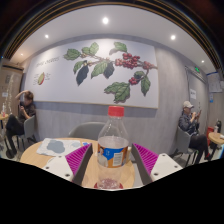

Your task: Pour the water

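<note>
A clear plastic water bottle (112,135) with a red cap and a blue-and-white label stands upright between my gripper's (113,152) two fingers. Its clear lower body fills the gap and both pink pads (80,158) press against its sides. A small reddish round shape (108,184) shows at the bottle's base; I cannot tell what it is. The bottle is over a light wooden table (40,156).
A flat grey thing (53,147) lies on the table to the left of the fingers. A grey chair back (88,130) stands beyond the table. People sit at the far left (22,108) and far right (188,120). A wall with a leaf-and-berry mural (105,68) is behind.
</note>
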`<state>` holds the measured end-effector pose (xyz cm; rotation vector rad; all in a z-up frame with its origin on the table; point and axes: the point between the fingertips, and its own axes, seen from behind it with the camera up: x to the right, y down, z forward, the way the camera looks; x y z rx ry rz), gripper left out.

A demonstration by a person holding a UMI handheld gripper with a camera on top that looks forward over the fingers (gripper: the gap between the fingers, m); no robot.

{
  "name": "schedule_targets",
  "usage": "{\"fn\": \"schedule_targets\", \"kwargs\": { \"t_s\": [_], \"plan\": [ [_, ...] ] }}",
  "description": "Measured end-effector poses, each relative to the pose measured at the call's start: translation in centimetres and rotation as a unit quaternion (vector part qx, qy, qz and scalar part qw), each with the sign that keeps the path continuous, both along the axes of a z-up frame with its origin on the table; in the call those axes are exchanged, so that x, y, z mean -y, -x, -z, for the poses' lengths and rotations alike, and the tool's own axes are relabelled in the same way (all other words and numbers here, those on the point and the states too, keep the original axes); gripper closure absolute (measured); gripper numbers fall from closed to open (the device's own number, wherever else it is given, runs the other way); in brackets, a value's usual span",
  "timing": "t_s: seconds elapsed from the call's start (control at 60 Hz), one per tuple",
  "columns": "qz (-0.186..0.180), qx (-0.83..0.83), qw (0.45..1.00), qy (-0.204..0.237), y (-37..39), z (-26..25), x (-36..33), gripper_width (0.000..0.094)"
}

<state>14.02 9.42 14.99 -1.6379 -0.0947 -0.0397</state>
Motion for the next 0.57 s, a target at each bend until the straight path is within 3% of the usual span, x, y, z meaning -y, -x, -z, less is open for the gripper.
{"fn": "schedule_targets", "kwargs": {
  "t_s": [0.117,0.567],
  "plan": [
    [0.004,0.004,1.0,0.018,0.0,0.6,3.4,0.0082],
    [-0.074,-0.082,0.991,0.077,5.5,3.2,22.4,0.0083]
  ]
}}
